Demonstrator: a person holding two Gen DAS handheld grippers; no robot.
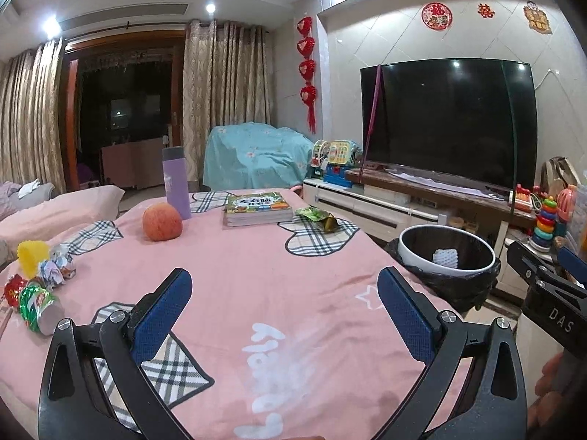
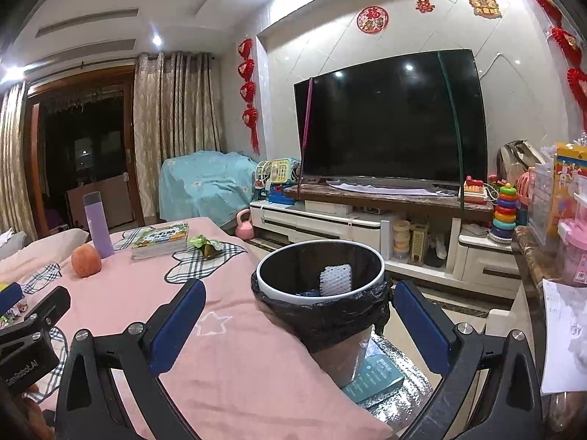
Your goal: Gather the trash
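Now, your pink-covered table (image 1: 256, 275) fills the left view | trash bin (image 2: 320, 275) at 12 o'clock between your right gripper (image 2: 299, 321) fingers, spread, empty | left gripper (image 1: 284, 310) spread, empty | crumpled wrappers (image 1: 35, 293) at 9 o'clock, green wrapper (image 1: 318, 217) at 1 o'clock, probably foil.

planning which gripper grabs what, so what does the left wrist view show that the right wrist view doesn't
Left wrist only: the yellow cup, crumpled paper and shiny wrappers at the bed's left edge.
Right wrist only: the pink kettlebell on the floor and the teal box beneath the bin.
Both: the trash bin holding white foam, green wrapper, book, peach and purple bottle. Both grippers are open and empty.
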